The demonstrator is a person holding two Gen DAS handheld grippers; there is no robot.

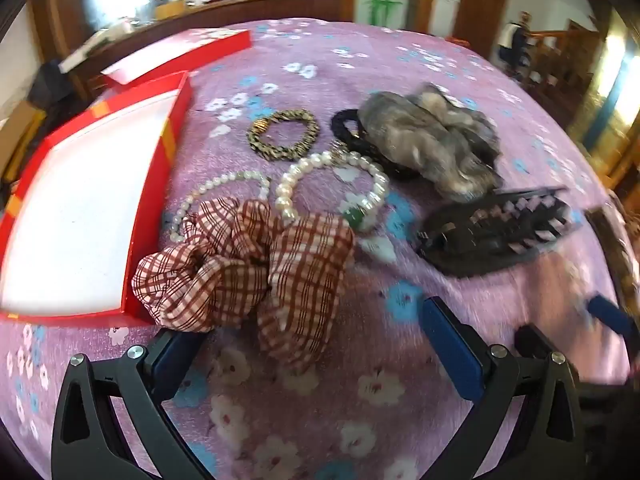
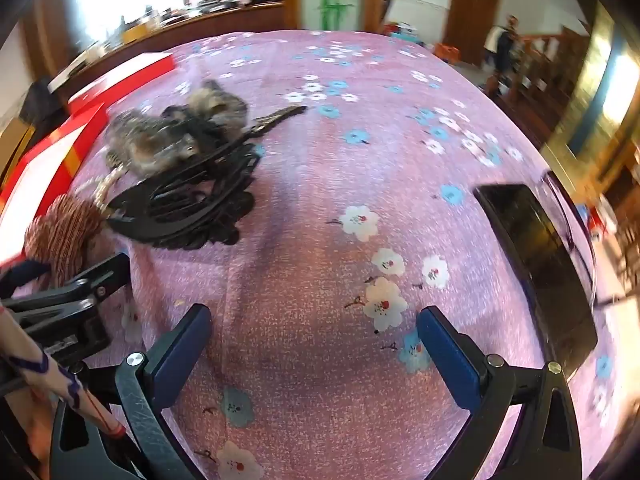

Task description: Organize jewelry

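Note:
In the left wrist view a red-and-white plaid scrunchie (image 1: 248, 272) lies against the corner of an open red box (image 1: 160, 184) with a white floor. Beyond it lie a large-pearl bracelet (image 1: 332, 188), a small-pearl bracelet (image 1: 216, 196), a leopard-print hair tie (image 1: 284, 136), a black hair tie (image 1: 348, 128), a grey fur scrunchie (image 1: 432, 140) and a black claw clip (image 1: 496, 232). My left gripper (image 1: 312, 344) is open just in front of the plaid scrunchie, whose near lobe reaches between the fingers. My right gripper (image 2: 316, 340) is open over bare cloth, right of the claw clip (image 2: 184, 208).
The red box lid (image 1: 180, 56) lies behind the box. A dark phone (image 2: 536, 264) rests on the pink flowered tablecloth (image 2: 340, 160) at the right. A cluttered wooden counter (image 1: 260, 4) stands behind the table. A person (image 2: 504, 44) stands far off.

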